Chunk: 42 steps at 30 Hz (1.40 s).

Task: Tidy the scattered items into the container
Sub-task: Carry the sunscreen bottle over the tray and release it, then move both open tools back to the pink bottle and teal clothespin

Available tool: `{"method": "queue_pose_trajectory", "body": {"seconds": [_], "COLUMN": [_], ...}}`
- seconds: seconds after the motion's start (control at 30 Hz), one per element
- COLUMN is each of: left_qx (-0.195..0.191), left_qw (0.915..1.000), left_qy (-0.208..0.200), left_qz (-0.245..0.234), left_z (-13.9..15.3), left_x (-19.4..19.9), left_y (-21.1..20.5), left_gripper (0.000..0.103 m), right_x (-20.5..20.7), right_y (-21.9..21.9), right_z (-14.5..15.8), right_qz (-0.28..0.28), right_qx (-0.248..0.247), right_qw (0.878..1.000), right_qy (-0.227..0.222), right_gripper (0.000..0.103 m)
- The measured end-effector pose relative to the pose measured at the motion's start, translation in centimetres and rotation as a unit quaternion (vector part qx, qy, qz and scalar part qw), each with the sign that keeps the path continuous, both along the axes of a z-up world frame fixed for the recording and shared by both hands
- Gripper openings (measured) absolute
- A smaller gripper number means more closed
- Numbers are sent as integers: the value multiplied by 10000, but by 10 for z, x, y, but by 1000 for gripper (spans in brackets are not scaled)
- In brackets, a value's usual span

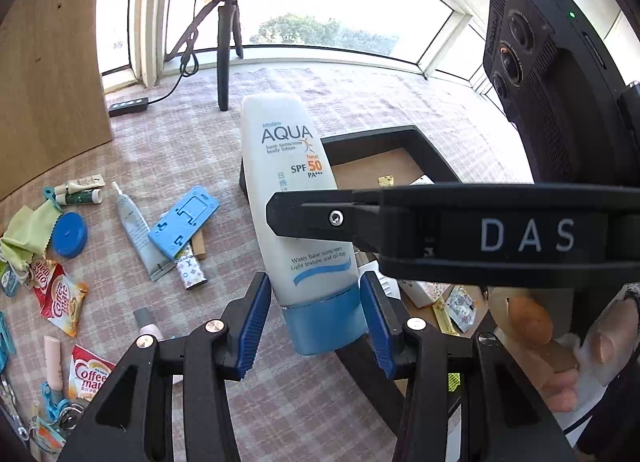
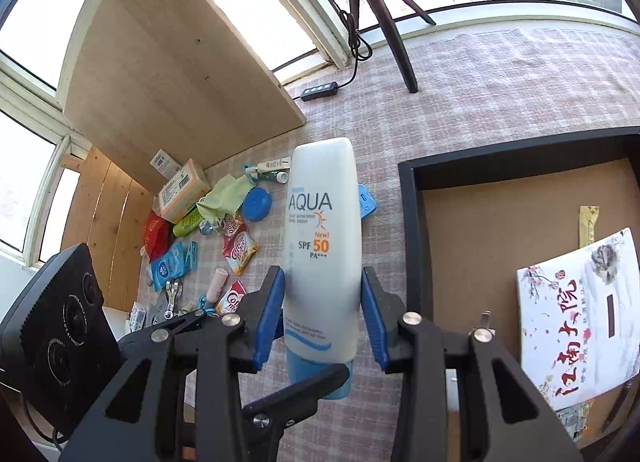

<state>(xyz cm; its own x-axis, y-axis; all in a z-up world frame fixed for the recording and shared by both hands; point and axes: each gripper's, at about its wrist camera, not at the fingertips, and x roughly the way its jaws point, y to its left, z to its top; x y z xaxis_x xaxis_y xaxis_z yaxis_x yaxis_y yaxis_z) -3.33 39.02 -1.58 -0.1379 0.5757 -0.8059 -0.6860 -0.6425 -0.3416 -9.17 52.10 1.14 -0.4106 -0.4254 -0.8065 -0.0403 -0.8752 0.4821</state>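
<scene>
Blue ribbed pads on black linkage arms fill the bottom of both wrist views, and between them a white plastic sunscreen bottle with a blue cap (image 1: 296, 198) is seen, printed AQUA and SPF 50. At the left hand-held gripper (image 1: 316, 322) the bottle is clamped low down, at the blue cap and the base of the white body, with a pad pressed against each side. At the right hand-held gripper (image 2: 322, 316) the same bottle (image 2: 322, 230) is grasped higher up, across the lower white body, the cap hanging below the pads. In the left view one black finger of the right hand-held gripper is seen lying across the bottle's front. The bottle is held clear of the pink checked tablecloth on the table (image 1: 192, 154), its flat end pointing away from both cameras.

Just to the right of the bottle an open black rectangular box with a brown cardboard floor (image 2: 496, 222) is seen; a white printed packet with red characters (image 2: 576, 314) and a yellow sachet (image 2: 588, 222) lie inside it. To the left of the bottle, small items are scattered on the cloth: a blue plastic phone stand (image 1: 184, 218), a grey tube (image 1: 136, 230), a round blue lid (image 1: 70, 234) and red coffee creamer sachets (image 1: 60, 298).
</scene>
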Motion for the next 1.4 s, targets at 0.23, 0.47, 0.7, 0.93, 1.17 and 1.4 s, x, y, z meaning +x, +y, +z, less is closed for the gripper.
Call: {"method": "queue_pose_trajectory", "body": {"seconds": [0.23,0.47,0.7,0.93,1.17,1.4], "left_qx": [4,-130,-271,-537,-847,-1115], "left_qw": [9983,9968,9979,9964,9900,9831], "left_qy": [239,610,529,649,656,416], "left_qz": [-535,-503,-264,131,912,1394], "left_z": [20,34,21,13,-2,-24], "left_x": [24,38,22,12,-6,-17], "left_y": [78,89,56,-15,-112,-179], "left_gripper": [44,58,58,58,58,58], "right_x": [26,46,50,45,39,34], "right_y": [79,126,116,61,1,-51], "right_z": [26,49,48,39,15,-20], "right_qz": [-613,-1142,-910,-151,640,1250], "right_qx": [231,800,886,1065,1152,1182], "right_qw": [9977,9890,9905,9925,9905,9851], "right_qy": [166,492,532,575,404,56], "right_gripper": [38,54,54,54,54,52]}}
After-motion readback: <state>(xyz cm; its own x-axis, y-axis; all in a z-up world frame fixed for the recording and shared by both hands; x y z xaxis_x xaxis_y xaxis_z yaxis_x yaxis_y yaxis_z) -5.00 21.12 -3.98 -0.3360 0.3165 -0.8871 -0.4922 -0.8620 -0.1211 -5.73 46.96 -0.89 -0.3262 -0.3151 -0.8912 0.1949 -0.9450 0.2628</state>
